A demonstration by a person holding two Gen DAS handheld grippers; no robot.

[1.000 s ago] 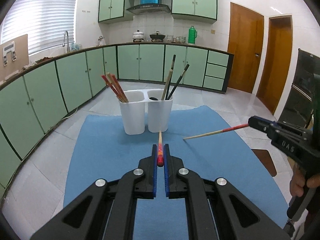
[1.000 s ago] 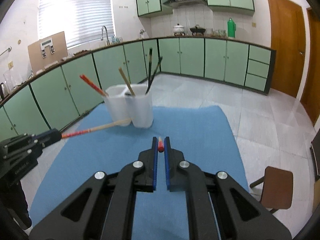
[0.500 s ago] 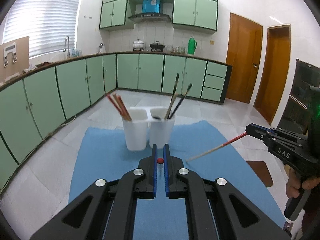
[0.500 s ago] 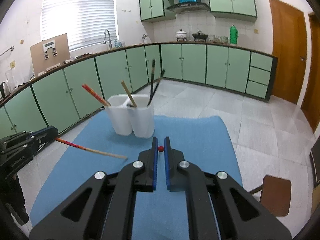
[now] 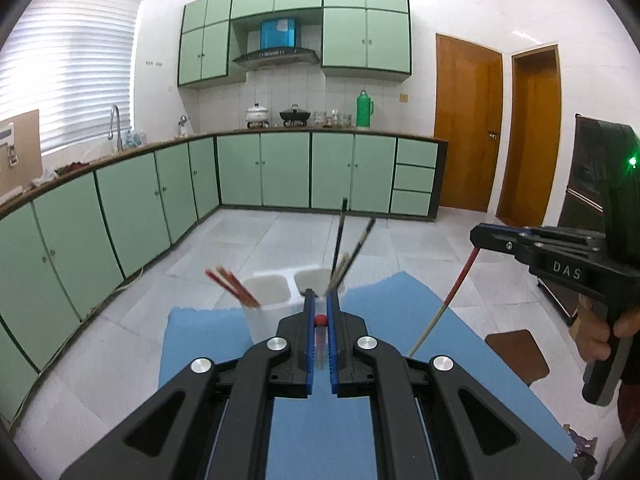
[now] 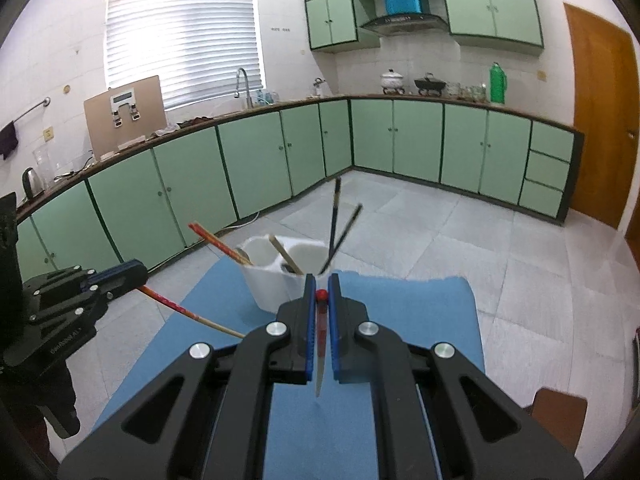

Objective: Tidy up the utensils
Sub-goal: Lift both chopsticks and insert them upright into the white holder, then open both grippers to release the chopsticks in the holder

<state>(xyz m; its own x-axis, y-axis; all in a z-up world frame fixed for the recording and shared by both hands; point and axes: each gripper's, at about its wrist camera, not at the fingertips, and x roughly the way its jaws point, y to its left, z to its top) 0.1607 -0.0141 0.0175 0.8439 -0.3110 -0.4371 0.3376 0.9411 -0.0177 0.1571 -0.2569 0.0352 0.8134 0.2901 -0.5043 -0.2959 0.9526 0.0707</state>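
Note:
A white two-cup holder [image 5: 267, 304] [image 6: 268, 280] stands at the far end of the blue mat [image 5: 320, 420] [image 6: 400, 320]. Its left cup holds red chopsticks [image 5: 232, 286], its right cup dark and pale ones [image 5: 344, 248]. My left gripper [image 5: 320, 312] is shut on a red-ended chopstick [image 5: 320, 320], lifted above the mat, near side of the holder. My right gripper [image 6: 321, 292] is shut on another red-ended chopstick [image 6: 321, 328] whose tip hangs down. Each gripper shows in the other's view: right [image 5: 476, 236], left [image 6: 136, 276].
Green floor cabinets [image 5: 160, 200] line the left and back walls. A brown stool [image 5: 516, 354] [image 6: 560, 404] stands right of the mat. Two wooden doors [image 5: 468, 124] are at the back right. White tiled floor surrounds the mat.
Both grippers have risen and tilted up, so the holder sits lower in each view. Both held chopsticks have swung from pointing across the mat to hanging tip down.

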